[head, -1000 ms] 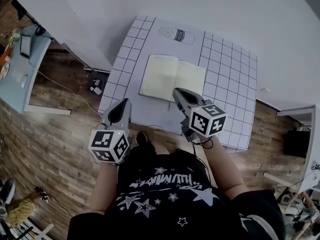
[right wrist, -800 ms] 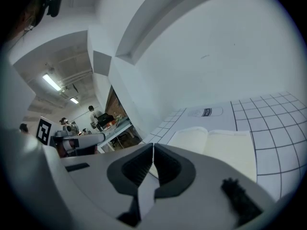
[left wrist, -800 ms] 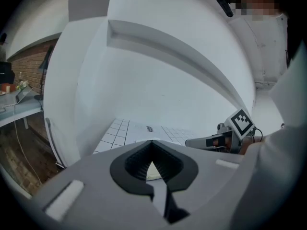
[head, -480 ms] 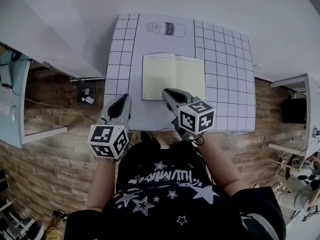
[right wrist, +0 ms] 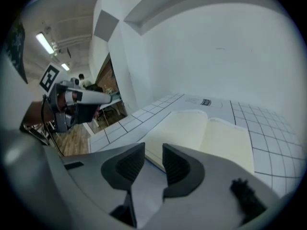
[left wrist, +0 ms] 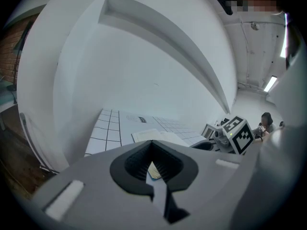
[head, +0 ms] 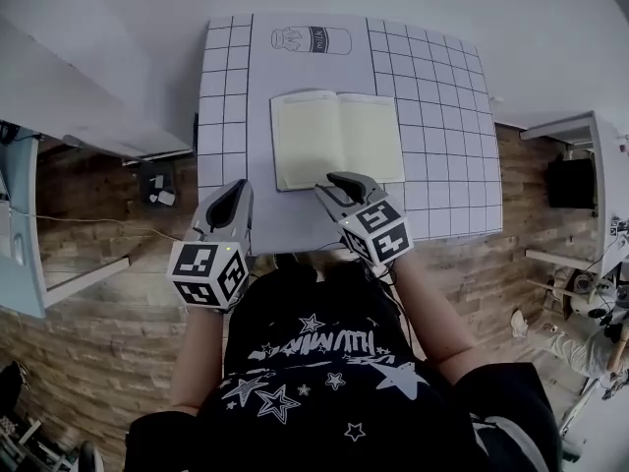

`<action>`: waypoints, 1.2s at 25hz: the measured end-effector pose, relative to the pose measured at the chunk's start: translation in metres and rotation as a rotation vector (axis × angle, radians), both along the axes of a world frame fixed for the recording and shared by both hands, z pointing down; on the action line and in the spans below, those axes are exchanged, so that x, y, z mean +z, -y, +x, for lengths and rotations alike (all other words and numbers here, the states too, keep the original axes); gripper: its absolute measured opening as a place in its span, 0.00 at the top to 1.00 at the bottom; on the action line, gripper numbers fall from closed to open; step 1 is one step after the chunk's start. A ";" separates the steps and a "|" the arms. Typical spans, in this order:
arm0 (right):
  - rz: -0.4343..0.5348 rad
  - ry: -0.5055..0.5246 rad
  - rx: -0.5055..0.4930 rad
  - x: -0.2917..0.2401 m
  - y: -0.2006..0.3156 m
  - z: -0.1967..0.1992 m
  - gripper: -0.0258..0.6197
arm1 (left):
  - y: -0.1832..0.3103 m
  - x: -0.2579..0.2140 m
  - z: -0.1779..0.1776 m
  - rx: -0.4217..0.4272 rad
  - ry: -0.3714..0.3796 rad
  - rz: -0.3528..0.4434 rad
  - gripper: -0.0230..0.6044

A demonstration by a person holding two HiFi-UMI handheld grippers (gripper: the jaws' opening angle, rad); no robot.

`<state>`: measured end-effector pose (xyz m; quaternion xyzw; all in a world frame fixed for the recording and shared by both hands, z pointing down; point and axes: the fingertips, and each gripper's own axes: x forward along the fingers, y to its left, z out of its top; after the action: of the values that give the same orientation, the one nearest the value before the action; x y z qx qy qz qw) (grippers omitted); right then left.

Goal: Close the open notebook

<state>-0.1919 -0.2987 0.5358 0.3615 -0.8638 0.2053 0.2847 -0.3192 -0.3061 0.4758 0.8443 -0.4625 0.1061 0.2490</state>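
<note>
Right gripper [head: 341, 181], jaws just opened and empty, poised at near edge of open notebook [head: 334, 136], ready to pinch its cover; left gripper [head: 234, 189] closed.

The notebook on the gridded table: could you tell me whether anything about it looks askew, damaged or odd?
Nothing stands out. The notebook lies open and flat on the table, roughly square with its grid lines, both pages plain, no damage visible.

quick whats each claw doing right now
left claw: shut, holding nothing.
right claw: open, jaws have just been opening, nothing between them; the notebook edge lies just beyond.
</note>
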 end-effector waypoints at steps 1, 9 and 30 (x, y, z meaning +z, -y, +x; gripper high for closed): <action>0.006 -0.030 -0.012 0.004 -0.001 0.002 0.77 | 0.000 0.001 0.000 0.003 -0.001 -0.003 0.95; 0.145 -0.243 -0.219 0.015 -0.004 0.000 0.75 | 0.003 0.006 -0.002 0.015 -0.005 -0.010 0.95; 0.345 -0.742 -0.622 0.060 -0.011 0.003 0.77 | -0.007 0.006 -0.011 -0.015 -0.005 -0.014 0.95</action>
<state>-0.1888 -0.2873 0.5960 0.1779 -0.7927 -0.1768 0.5556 -0.3307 -0.2993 0.4821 0.8392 -0.4675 0.1054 0.2570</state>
